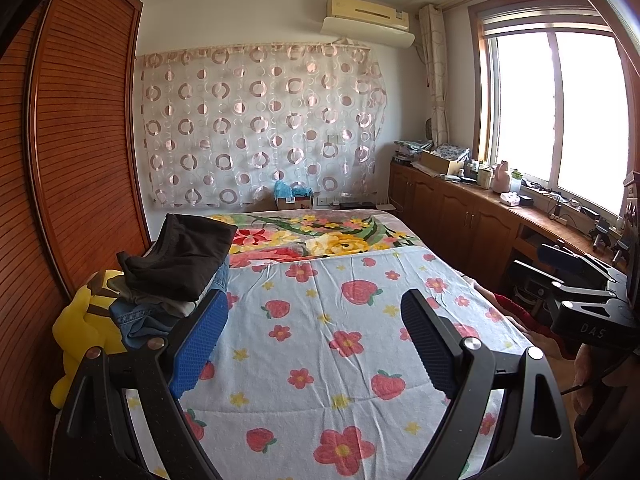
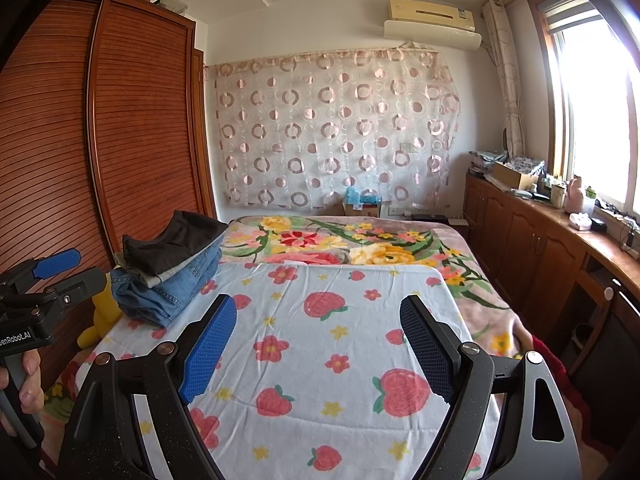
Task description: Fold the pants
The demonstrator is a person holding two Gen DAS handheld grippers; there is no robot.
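Here's the bed (image 2: 472,264) in front of me, the biggest thing in the room, with the strawberry-and-flower sheet (image 2: 332,344) spread flat across its near half and nothing lying on the open middle of it. No loose pair of pants is spread out there for me to work on. Over at the bed's left edge, about halfway up, sits the stack of folded pants (image 2: 168,276): blue denim at the bottom, a pale layer between, and a dark pair (image 1: 180,256) on top, its folded edge slightly lifted but squared up well enough. Just beyond that edge, down beside the wardrobe (image 1: 80,140), a yellow plush toy (image 1: 80,328) peeks out, touching the base of the stack as far as I can tell. Now my own tools: the left tool (image 1: 314,336) hangs above the sheet with its jaws spread wide, nothing between the pads, the stack just off its left finger. The right tool (image 2: 318,340) hovers the same way, jaws wide apart and empty, over the middle of the sheet. My read: the folding looks done, or nearly so, since every pair I can see is folded and stacked. What is left, if anything, is tidying that top pair or fetching another pair that I can't see from here.
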